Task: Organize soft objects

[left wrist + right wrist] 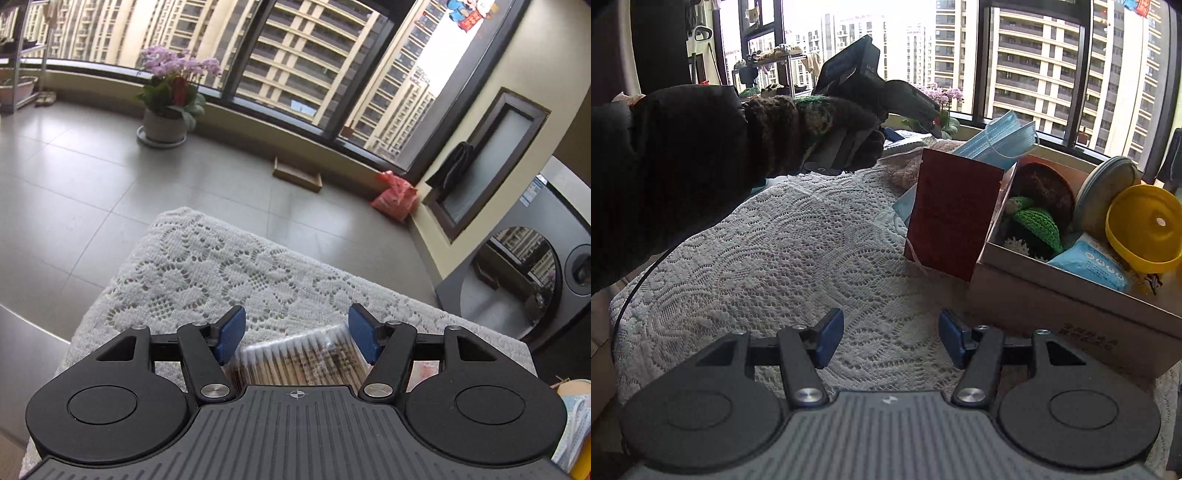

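The left claw (297, 338) is clamped on a pack of cotton swabs (299, 360), with the sticks pointing forward. The right claw (891, 339) is apart and empty above the lace cloth (798, 251). The box (1052, 291) sits just right of it, so the left hand has farther to go.

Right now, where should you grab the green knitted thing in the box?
Grip the green knit piece by its raised, rounded top edge, coming straight down from above. It lies inside the cardboard box, hemmed in by the box walls, a brown bowl behind it and a blue wipes pack beside it, so only the top is free. The right gripper is open and empty.
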Demonstrator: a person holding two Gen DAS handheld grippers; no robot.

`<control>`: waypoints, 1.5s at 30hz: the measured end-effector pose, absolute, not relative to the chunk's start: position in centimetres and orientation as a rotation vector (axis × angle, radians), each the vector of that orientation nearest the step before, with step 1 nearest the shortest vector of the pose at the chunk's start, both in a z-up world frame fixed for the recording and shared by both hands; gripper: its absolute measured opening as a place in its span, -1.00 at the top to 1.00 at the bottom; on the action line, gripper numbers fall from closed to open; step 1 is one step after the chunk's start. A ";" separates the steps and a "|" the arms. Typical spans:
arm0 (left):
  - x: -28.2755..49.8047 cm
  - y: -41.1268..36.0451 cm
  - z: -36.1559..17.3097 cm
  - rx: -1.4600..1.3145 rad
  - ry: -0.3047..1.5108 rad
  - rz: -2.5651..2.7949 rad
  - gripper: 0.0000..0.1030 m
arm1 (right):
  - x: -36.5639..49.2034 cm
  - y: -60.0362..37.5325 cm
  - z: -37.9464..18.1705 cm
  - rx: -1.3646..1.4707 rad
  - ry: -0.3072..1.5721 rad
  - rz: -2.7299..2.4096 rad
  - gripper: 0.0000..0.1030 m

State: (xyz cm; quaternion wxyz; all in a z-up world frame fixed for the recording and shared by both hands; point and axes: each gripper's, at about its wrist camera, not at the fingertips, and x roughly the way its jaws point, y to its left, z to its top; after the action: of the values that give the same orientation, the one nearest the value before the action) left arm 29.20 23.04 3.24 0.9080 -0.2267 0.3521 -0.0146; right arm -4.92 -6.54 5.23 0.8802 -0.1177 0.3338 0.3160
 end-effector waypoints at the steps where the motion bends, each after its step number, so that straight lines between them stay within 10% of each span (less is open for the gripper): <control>1: 28.4 23.1 3.1 -0.468 0.731 -0.065 -0.24 | -5.0 -6.9 5.3 -0.252 0.678 0.649 -0.11; 17: 10.6 19.0 5.0 -0.278 0.699 -0.309 0.02 | -4.0 -7.3 4.8 -0.197 0.657 0.585 -0.26; 34: 18.2 15.5 1.9 -0.422 0.840 -0.339 -0.03 | -6.9 -13.0 3.7 -0.058 0.665 0.528 -0.38; 37: 17.5 14.7 1.8 -0.424 0.858 -0.411 0.53 | -6.6 -13.4 3.6 -0.024 0.677 0.533 -0.38; 45: 12.1 13.1 1.9 -0.471 0.842 -0.521 0.70 | -6.3 -13.4 3.7 0.005 0.686 0.541 -0.38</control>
State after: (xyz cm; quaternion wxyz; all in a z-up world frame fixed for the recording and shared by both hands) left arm 12.14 13.07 1.86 0.8534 -0.2238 0.4003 -0.2478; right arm -6.28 -13.43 3.73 0.9062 0.0026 0.3320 0.2618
